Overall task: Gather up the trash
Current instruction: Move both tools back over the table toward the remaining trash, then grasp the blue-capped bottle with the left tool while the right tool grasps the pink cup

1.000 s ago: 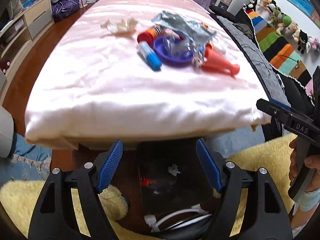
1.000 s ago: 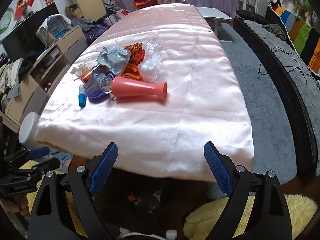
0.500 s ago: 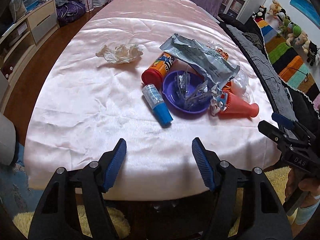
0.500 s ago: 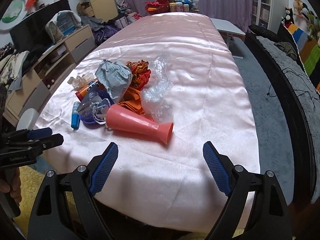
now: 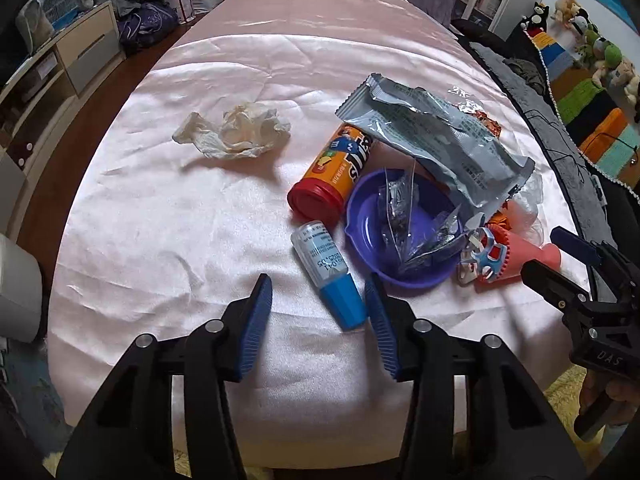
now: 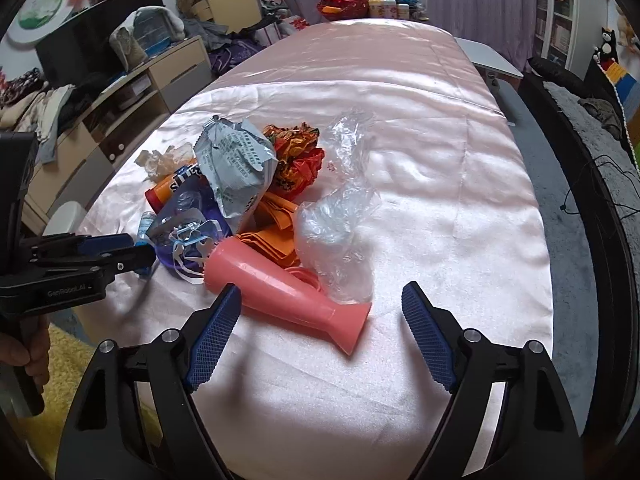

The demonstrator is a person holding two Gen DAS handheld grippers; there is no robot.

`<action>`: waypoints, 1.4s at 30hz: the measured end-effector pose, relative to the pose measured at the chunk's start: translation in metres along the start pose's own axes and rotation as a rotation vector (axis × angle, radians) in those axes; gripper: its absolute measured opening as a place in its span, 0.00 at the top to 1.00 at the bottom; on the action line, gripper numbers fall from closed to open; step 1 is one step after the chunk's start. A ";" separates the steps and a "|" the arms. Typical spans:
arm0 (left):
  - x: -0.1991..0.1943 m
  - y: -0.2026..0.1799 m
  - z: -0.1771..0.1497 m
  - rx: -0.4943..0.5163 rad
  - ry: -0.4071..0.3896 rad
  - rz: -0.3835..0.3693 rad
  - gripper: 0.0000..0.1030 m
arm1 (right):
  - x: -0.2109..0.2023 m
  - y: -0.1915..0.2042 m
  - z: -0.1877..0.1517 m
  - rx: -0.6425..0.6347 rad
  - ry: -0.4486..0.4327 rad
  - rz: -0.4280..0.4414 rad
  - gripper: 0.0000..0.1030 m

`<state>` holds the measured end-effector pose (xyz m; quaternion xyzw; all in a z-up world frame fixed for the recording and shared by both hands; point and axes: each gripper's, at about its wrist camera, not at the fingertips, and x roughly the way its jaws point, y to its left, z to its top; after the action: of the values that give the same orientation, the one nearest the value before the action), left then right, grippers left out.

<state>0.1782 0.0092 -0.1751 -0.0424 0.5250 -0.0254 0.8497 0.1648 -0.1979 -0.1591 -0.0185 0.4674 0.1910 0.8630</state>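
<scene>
- My left gripper (image 5: pixel 318 312) hangs over the near edge of the pink tablecloth (image 5: pixel 168 216); its jaws have just been closing but remain apart, gripping nothing. The blue cap of a small bottle (image 5: pixel 326 264) lies close to the right finger; I cannot tell if they touch.
- My right gripper (image 6: pixel 320 316) has its jaws wide apart, narrowing slightly, above the flared end of a pink cup (image 6: pixel 288 292) lying on its side. The pads are not pressing on it.
- The trash sits in one heap on the table: a crumpled tissue (image 5: pixel 236 130) apart to the left, an orange candy tube (image 5: pixel 336 172) beside a purple bowl (image 5: pixel 396 228) holding clear wrappers, and a grey foil packet (image 5: pixel 436 140) draped across both.
- From the right camera I see a clear plastic bag (image 6: pixel 340 224) touching the cup and an orange wrapper (image 6: pixel 298 156) behind it.
</scene>
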 end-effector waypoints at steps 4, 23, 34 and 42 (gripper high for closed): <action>-0.002 0.002 0.000 0.008 0.004 0.010 0.62 | 0.003 0.007 -0.003 -0.014 0.024 0.026 0.28; -0.010 0.021 -0.013 0.029 -0.019 -0.009 0.85 | 0.001 0.048 -0.023 -0.085 0.096 0.120 0.53; -0.020 0.023 -0.025 0.030 -0.025 -0.043 0.86 | -0.004 0.057 -0.026 -0.128 0.079 0.047 0.65; -0.050 0.011 -0.049 0.051 -0.052 -0.068 0.86 | -0.030 0.042 -0.050 -0.065 0.074 0.010 0.65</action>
<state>0.1117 0.0226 -0.1538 -0.0390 0.5004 -0.0666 0.8624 0.0958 -0.1792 -0.1562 -0.0514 0.4927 0.2095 0.8431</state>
